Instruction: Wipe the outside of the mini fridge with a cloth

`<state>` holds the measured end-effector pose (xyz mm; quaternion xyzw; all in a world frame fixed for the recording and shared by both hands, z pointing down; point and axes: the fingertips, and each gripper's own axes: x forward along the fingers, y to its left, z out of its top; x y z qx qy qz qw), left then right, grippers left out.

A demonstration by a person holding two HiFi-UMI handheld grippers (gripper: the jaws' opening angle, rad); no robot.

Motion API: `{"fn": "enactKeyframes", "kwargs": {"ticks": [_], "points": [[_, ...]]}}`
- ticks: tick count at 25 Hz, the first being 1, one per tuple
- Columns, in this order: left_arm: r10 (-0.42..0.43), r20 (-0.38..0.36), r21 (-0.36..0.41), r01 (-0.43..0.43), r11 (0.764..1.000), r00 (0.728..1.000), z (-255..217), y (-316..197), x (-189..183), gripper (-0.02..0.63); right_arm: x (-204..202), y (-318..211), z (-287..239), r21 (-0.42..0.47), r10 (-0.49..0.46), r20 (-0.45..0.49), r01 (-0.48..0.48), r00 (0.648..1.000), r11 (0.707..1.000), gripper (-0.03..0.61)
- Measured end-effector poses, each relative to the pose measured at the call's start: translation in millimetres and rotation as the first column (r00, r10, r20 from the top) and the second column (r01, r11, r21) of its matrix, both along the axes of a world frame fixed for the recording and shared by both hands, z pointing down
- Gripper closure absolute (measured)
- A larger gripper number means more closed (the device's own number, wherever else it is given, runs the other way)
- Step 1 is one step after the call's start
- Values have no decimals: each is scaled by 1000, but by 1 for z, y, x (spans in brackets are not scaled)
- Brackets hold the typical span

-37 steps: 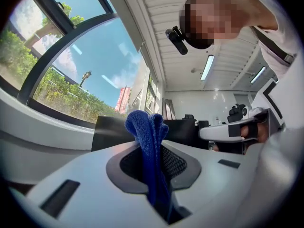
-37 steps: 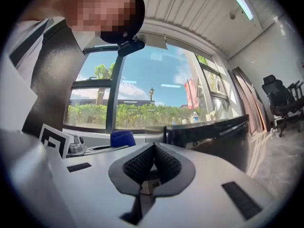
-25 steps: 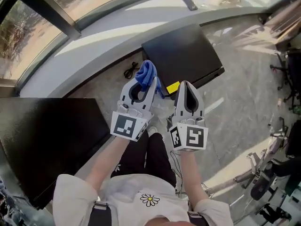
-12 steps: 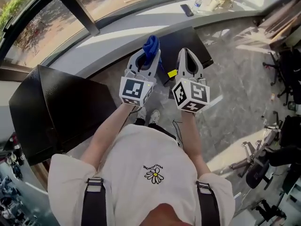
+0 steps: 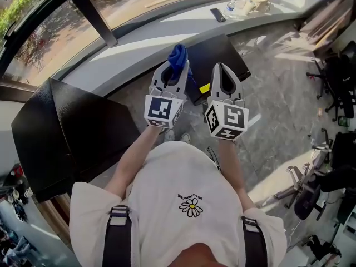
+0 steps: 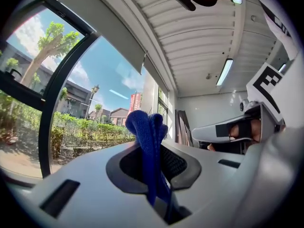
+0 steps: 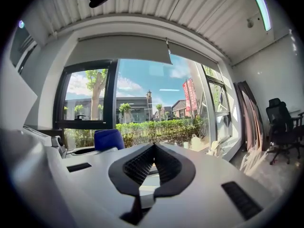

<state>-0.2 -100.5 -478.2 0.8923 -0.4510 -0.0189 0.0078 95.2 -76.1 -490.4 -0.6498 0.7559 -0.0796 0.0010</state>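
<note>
Cloth point(image 5: 178, 56): blue, bunched, clamped between the jaws of the left gripper point(image 5: 173, 71), with a rounded fold standing proud past the fingertips and the rest trailing back into the throat between the pads, as the left gripper view showed point(image 6: 145, 127). Judged that the grip was kept tight so the free fold would serve as the wiping face. Right gripper point(image 5: 221, 71) was clenched on nothing; in its own view the ribbed pads met at their tips point(image 7: 153, 148), so it was probably only held ready beside the left. Both grippers were raised side by side in front of the chest, close but apart, and their cameras looked out at windows and ceiling, not at any cabinet; no wiping contact was yet made. Mini fridge: judged to be the black box point(image 5: 222, 54) lying beyond and below both sets of fingertips against the curved window ledge point(image 5: 139, 38), with a yellow tag point(image 5: 204, 87) at its near edge between the two grippers. Not certain, since a larger black cabinet point(image 5: 72, 132) stood well off to the outer side of the left fingers. Against the frame one second before, the grippers sat higher and the cabinet filled less of the head view; the hold on the cloth was unchanged.
</note>
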Motion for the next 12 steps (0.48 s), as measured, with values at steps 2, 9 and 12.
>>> {"fn": "enactKeyframes", "kwargs": {"ticks": [2, 9, 12], "points": [[-36, -36, -12, 36, 999, 999, -2, -2, -4, 557, 0, 2, 1, -7, -6, 1, 6, 1000, 1000, 568], [-14, 35, -16, 14, 1000, 999, 6, 8, -11, 557, -5, 7, -3, 12, -11, 36, 11, 999, 1000, 568], [-17, 34, -39, 19, 999, 999, 17, 15, -15, 557, -13, 11, 2, 3, -31, 44, 31, 999, 1000, 568]]}}
